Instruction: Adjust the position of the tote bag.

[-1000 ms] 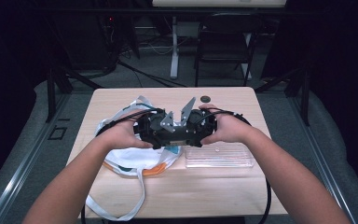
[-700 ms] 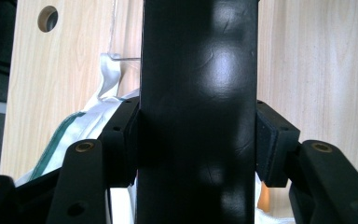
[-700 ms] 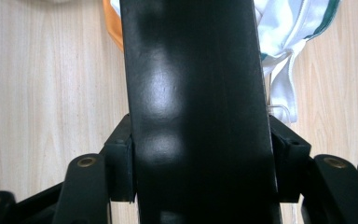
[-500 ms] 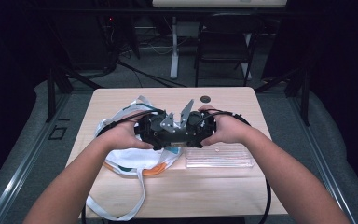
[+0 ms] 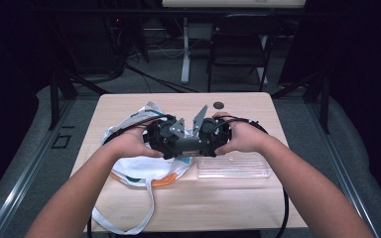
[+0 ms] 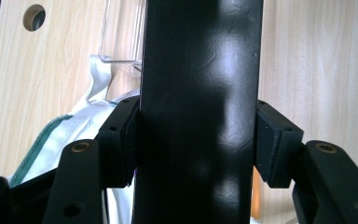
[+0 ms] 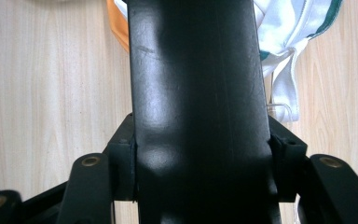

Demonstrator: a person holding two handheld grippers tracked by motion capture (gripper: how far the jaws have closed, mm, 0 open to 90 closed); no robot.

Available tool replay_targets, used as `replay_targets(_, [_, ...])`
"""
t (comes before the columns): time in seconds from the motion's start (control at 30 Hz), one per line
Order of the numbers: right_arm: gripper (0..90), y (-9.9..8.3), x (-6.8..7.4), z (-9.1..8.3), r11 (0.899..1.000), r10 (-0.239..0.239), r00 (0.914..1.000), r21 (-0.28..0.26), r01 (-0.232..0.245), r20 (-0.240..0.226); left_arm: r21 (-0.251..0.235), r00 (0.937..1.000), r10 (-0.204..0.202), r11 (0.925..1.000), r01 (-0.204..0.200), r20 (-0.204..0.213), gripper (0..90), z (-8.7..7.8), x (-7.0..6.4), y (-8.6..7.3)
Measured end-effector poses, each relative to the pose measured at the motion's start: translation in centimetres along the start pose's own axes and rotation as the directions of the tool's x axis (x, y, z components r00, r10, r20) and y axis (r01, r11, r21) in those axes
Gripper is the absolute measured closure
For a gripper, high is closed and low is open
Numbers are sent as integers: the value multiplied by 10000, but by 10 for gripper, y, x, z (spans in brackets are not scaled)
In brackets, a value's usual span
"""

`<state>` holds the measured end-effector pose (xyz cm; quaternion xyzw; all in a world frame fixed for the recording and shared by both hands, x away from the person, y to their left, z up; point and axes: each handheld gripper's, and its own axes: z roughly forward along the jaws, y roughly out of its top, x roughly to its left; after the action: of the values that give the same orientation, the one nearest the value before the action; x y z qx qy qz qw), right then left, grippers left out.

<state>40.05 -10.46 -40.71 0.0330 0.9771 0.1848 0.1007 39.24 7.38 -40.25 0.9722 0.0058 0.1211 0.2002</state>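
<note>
Both hands hold the two grippers nose to nose over the middle of the wooden table [image 5: 238, 106]. My left gripper [image 5: 177, 144] and my right gripper [image 5: 201, 143] meet there, with their grey plates sticking up. In the left gripper view the left gripper [image 6: 198, 144] has its pads [image 6: 272, 144] pressed on both sides of a broad black bar [image 6: 200, 70]. The right gripper [image 7: 200, 158] clamps a like black bar [image 7: 196, 70] in the right gripper view. What the bar belongs to I cannot tell.
A white cloth bag [image 5: 139, 166] with green and orange trim and a long strap lies under the left hand. A clear plastic box [image 5: 233, 166] lies under the right hand. A round hole [image 5: 219, 105] marks the table's far edge. A chair and desk legs stand beyond.
</note>
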Motion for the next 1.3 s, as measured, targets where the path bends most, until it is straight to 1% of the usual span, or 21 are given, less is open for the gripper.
replay_targets(0.07, [415, 0, -1, -2, 9999, -112, 9999, 94, 111, 53, -56, 10000, -27, 10000, 26, -47, 409, 0, 1, 0])
replay_targets(0.17, [416, -1, 0, -3, 9999, 91, 9999, -145, -90, 97, -117, 9999, -162, 9998, 161, -51, 403, -2, 2, 0])
replay_targets(0.2, [416, 0, -2, -5, 9999, -125, 9999, 70, 125, 21, -132, 9998, -199, 9997, 197, -81, 402, -2, 2, 0])
replay_targets(0.23, [416, -1, -1, -5, 10000, -22, 9999, -73, 23, 119, -139, 9997, -230, 9996, 229, -74, 401, -2, 2, 0])
replay_targets(0.3, [416, -1, -1, -6, 10000, -73, 9999, -14, 73, 132, -105, 9992, -390, 9992, 390, -28, 393, -2, 2, 1])
replay_targets(0.37, [416, -1, -1, -6, 10000, -64, 9999, -61, 65, 152, -95, 9991, -422, 9991, 422, -51, 390, -2, 2, 1])
replay_targets(0.57, [417, -2, -2, -6, 9998, 63, 9999, -187, -61, 104, -234, 9978, -661, 9975, 662, 64, 369, -3, 4, 2])
replay_targets(0.63, [417, -2, -2, -7, 10000, 1, 9999, -96, 0, 114, -325, 9967, -803, 9962, 807, 134, 348, -5, 5, 1])
replay_targets(0.67, [417, -2, -3, -7, 9999, 7, 9999, -100, -6, 107, -301, 9965, -835, 9960, 838, 94, 330, -5, 5, 1])
replay_targets(0.73, [417, -2, -3, -7, 9999, 45, 9999, -149, -43, 117, -252, 9965, -828, 9962, 829, 61, 327, -5, 4, 1])
replay_targets(0.77, [418, -2, -2, -7, 9997, 136, 9998, -218, -134, 109, -286, 9965, -838, 9961, 836, -54, 326, -6, 4, 1])
replay_targets(0.83, [418, -2, -3, -7, 9999, 53, 9999, -96, -52, 92, -343, 9959, -904, 9953, 901, -84, 318, -8, 4, 0])
replay_targets(0.9, [418, -3, -3, -7, 9998, 99, 9999, -146, -97, 89, -375, 9956, -920, 9951, 913, -157, 317, -10, 5, -1])
replay_targets(0.93, [418, -4, -3, -6, 9998, 129, 9999, -167, -128, 84, -426, 9946, -1033, 9938, 1027, -128, 316, -11, 4, -2])
replay_targets(1.0, [419, -4, -4, -8, 10000, -8, 10000, -5, 8, 96, -448, 9942, -1057, 9935, 1048, -178, 315, -12, 4, -3])
replay_targets(1.03, [419, -5, -3, -7, 9996, 174, 9998, -221, -171, 124, -437, 9939, -1093, 9931, 1084, -176, 315, -13, 4, -4])
replay_targets(1.07, [419, -6, -4, -9, 10000, 36, 9999, -41, -35, 141, -410, 9939, -1091, 9933, 1082, -187, 316, -15, 5, -5])
replay_targets(1.1, [418, -7, -4, -8, 9998, 140, 9997, -114, -138, 176, -470, 9931, -1155, 9923, 1146, -183, 316, -16, 5, -6])
replay_targets(1.17, [418, -9, -6, -10, 9999, 69, 9997, 75, -71, 224, -517, 9923, -1220, 9913, 1207, -213, 316, -18, 6, -8])
replay_targets(1.2, [419, -11, -6, -10, 9999, 156, 9996, 9, -156, 223, -493, 9916, -1273, 9908, 1261, -221, 316, -19, 6, -9])
replay_targets(1.3, [418, -15, -7, -11, 9997, 210, 9993, 100, -213, 300, -440, 9905, -1338, 9902, 1324, -311, 316, -21, 7, -12])
